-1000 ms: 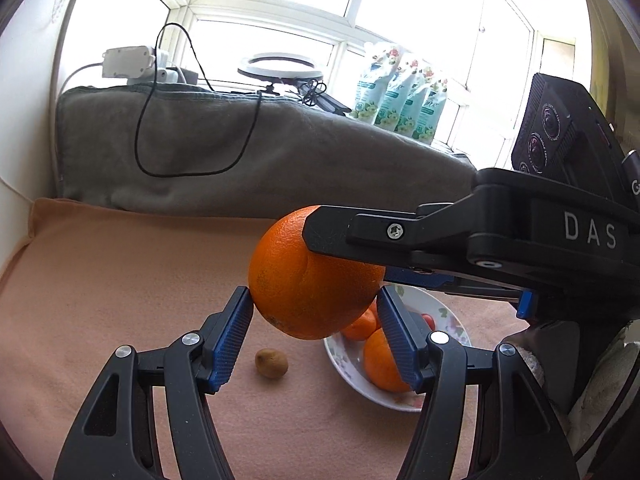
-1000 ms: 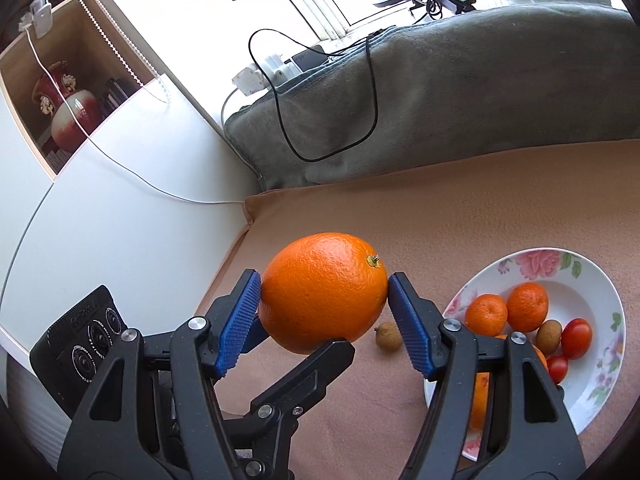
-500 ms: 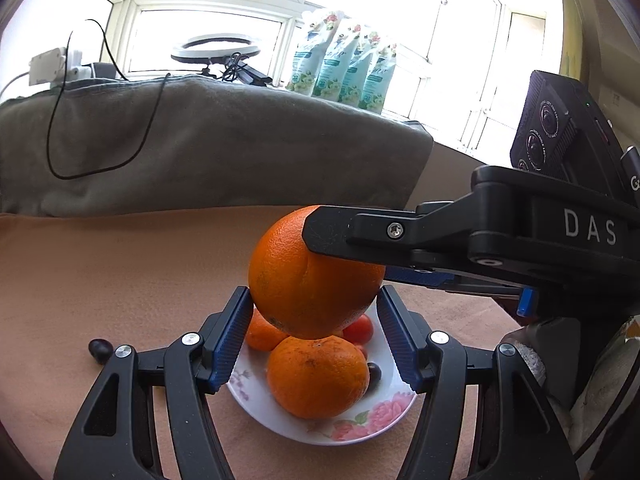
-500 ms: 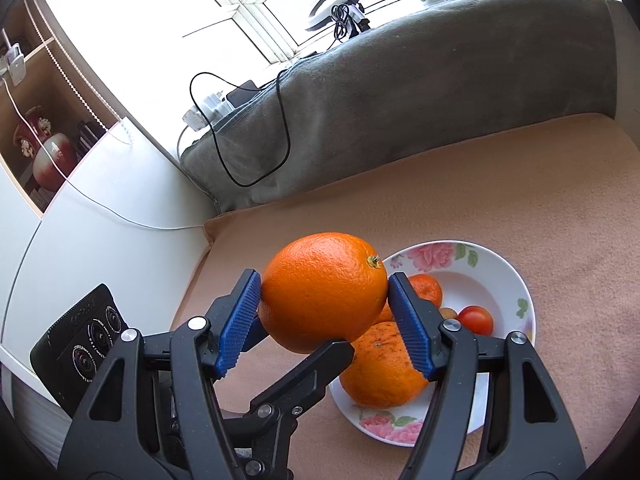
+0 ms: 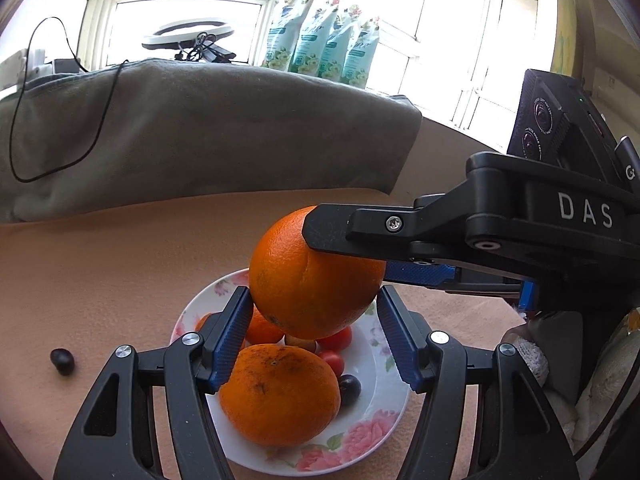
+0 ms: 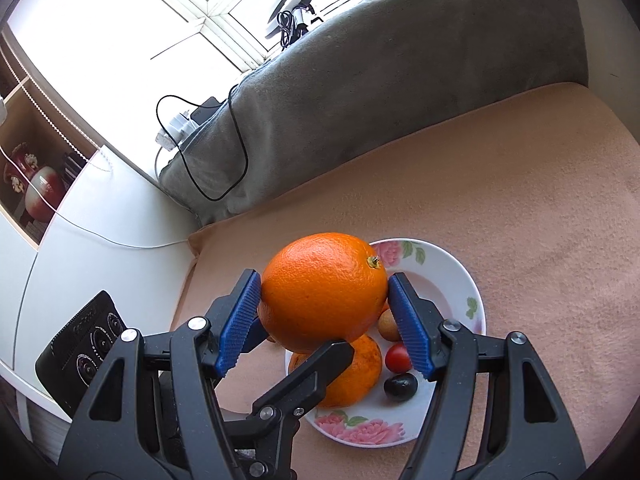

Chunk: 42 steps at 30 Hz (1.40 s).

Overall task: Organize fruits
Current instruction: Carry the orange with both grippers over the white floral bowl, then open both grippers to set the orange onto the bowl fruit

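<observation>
A big orange (image 5: 312, 276) (image 6: 322, 290) hangs above a floral white plate (image 5: 384, 408) (image 6: 460, 276). Both grippers hold it at once: my left gripper (image 5: 314, 334) grips it from below and my right gripper (image 6: 324, 318) from the side, its finger (image 5: 360, 232) crossing the left wrist view. On the plate lie a second big orange (image 5: 278, 394) (image 6: 356, 376), small mandarins (image 5: 262, 328), cherry tomatoes (image 5: 336, 338) (image 6: 397, 358) and a dark fruit (image 5: 349, 389) (image 6: 401, 386).
A small dark fruit (image 5: 62, 361) lies on the peach cloth (image 5: 100, 272) left of the plate. A grey blanket roll (image 5: 200, 128) with a black cable runs along the back. White furniture (image 6: 80, 272) stands at the cloth's left edge.
Both grippers carried the big orange together from beside the plate to over it. The plate and its fruit now sit right under the orange. The grip has not changed.
</observation>
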Each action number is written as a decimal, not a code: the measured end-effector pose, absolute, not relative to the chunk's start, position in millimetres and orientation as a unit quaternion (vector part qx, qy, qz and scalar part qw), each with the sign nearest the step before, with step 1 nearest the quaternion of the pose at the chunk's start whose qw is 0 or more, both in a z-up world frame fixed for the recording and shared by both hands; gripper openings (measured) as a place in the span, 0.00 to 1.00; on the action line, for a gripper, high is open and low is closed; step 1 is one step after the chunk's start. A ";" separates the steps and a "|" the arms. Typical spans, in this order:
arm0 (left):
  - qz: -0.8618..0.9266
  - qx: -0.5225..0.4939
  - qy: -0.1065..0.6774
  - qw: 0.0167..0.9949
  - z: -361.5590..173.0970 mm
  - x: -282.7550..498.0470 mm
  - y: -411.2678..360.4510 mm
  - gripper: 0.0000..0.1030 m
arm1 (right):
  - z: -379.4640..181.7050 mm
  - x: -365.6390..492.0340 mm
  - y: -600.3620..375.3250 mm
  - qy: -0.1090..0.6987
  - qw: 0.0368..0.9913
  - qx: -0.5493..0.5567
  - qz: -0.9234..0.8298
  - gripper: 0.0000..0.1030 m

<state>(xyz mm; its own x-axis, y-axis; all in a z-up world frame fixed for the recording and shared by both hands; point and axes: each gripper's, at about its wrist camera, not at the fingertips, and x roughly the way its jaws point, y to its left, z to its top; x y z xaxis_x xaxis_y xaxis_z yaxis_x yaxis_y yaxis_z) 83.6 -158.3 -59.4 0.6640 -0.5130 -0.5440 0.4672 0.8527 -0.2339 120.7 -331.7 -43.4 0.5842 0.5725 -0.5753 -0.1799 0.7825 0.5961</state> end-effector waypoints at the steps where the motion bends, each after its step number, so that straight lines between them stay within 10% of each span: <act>1: -0.269 -0.037 0.311 0.911 -60.3 84.4 -159.3 0.62 | -44.6 121.5 -332.7 0.400 0.855 0.247 0.219 0.67; 42: -0.278 -0.035 0.348 0.895 -78.4 86.7 -160.6 0.62 | -68.3 153.6 -356.4 0.419 0.849 0.262 0.188 0.67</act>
